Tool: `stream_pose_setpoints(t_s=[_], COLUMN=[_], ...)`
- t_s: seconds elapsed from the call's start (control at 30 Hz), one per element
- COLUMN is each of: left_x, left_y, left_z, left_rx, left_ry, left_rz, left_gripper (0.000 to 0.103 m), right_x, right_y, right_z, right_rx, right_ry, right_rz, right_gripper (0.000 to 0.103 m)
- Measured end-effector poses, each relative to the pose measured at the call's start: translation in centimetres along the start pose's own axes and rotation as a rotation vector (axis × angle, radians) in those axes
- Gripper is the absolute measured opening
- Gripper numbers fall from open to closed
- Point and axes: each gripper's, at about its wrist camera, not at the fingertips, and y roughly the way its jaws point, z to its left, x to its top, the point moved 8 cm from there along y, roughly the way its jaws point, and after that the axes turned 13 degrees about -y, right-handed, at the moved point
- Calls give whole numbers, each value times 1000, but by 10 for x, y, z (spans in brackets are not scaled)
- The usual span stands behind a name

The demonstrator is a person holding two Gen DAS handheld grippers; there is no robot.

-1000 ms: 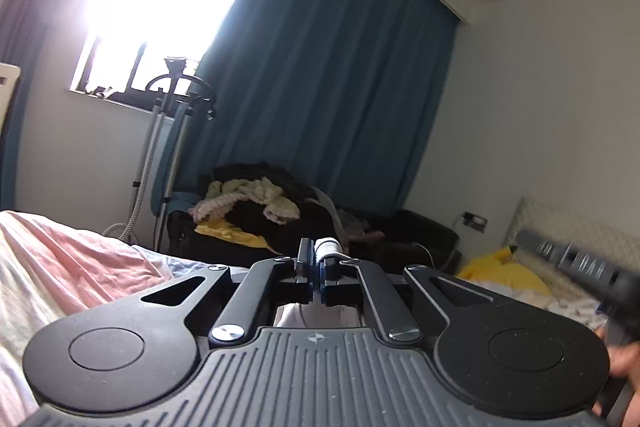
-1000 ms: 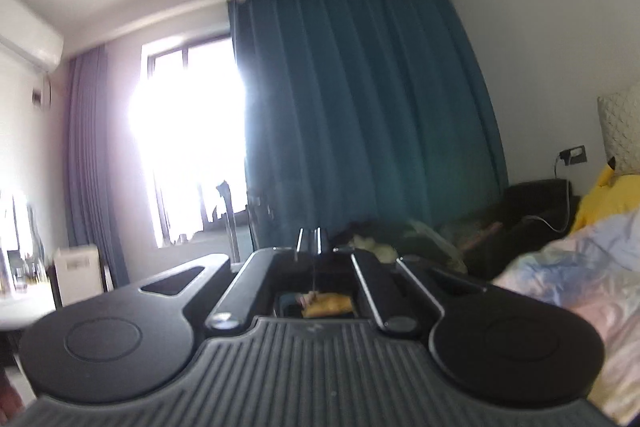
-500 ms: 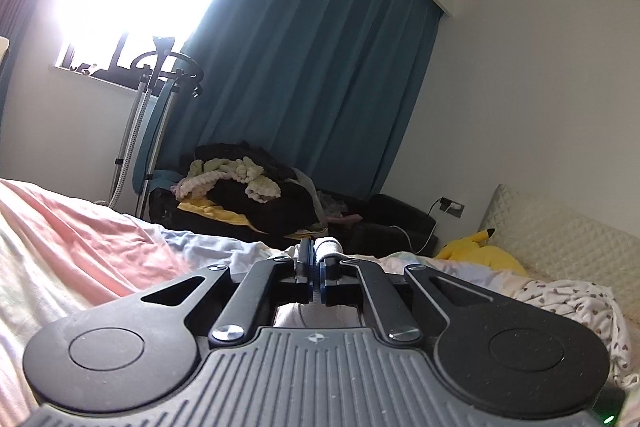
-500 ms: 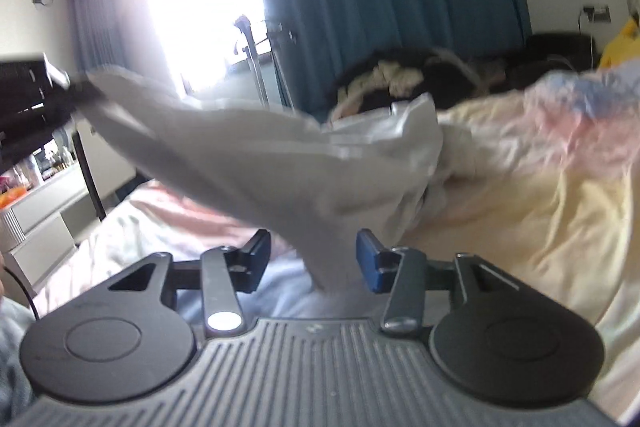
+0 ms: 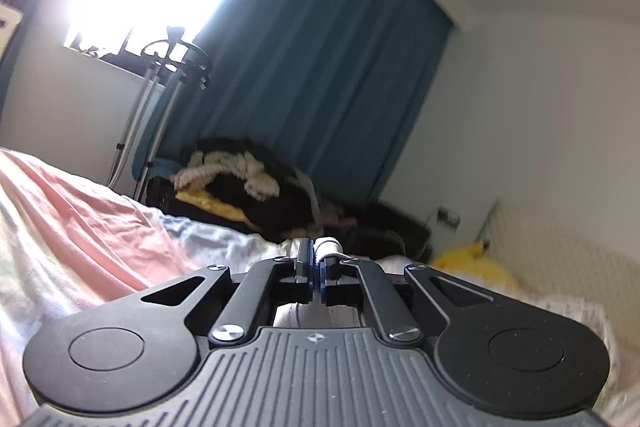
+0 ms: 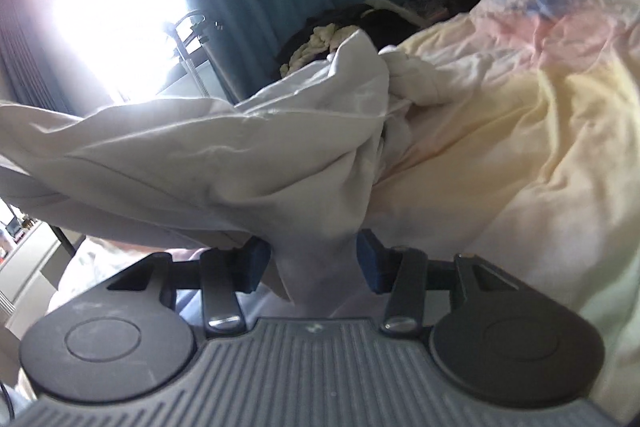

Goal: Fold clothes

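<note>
A white garment [image 6: 224, 155] stretches in a crumpled band from the left edge of the right wrist view across to the bed. One hanging fold drops between the blue pads [image 6: 370, 261] of my right gripper [image 6: 314, 263]. Its jaws stand apart and there is a gap between the left pad and the cloth. In the left wrist view my left gripper [image 5: 316, 267] is shut on a thin white edge of the garment [image 5: 329, 247], which pokes out above the closed fingers. The rest of the garment is hidden below the left gripper's body.
A rumpled pastel quilt [image 6: 520, 131] covers the bed and fills the lower left of the left wrist view [image 5: 80, 227]. Beyond the bed are a dark sofa heaped with clothes [image 5: 248, 187], a garment steamer stand [image 5: 160, 87], a blue curtain [image 5: 320, 67] and a yellow plush toy [image 5: 476, 267].
My right gripper has gone from shut to open, dropped and tipped down toward the bed, and the white garment now hangs between its pads. The left gripper sank a little and stays shut.
</note>
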Motion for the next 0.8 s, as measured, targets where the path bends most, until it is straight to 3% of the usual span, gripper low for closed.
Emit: stream_pose_setpoints(t_s=[0.1, 0.33, 0.47, 0.57, 0.67, 0.8], left_x=[6, 5, -2, -10, -14, -16], left_y=[1, 7, 14, 17, 20, 21], left_z=[9, 21, 14, 6, 3, 3], left_rx=[9, 90, 95, 89, 96, 110], left_ry=[-58, -76, -27, 28, 54, 73], left_rz=[-6, 2, 28, 42, 50, 54], left_gripper=[4, 4, 4, 4, 4, 4], right_x=[-1, 20, 29, 28, 15, 6], right_y=[12, -4, -10, -4, 9, 16], right_z=[6, -33, -49, -55, -59, -59], right_rx=[23, -84, -146, -154, -132, -103], right_ry=[4, 173, 187, 186, 194, 199], right_rz=[-4, -187, -227, -214, -143, -127], right_gripper=[50, 46, 31, 28, 28, 11])
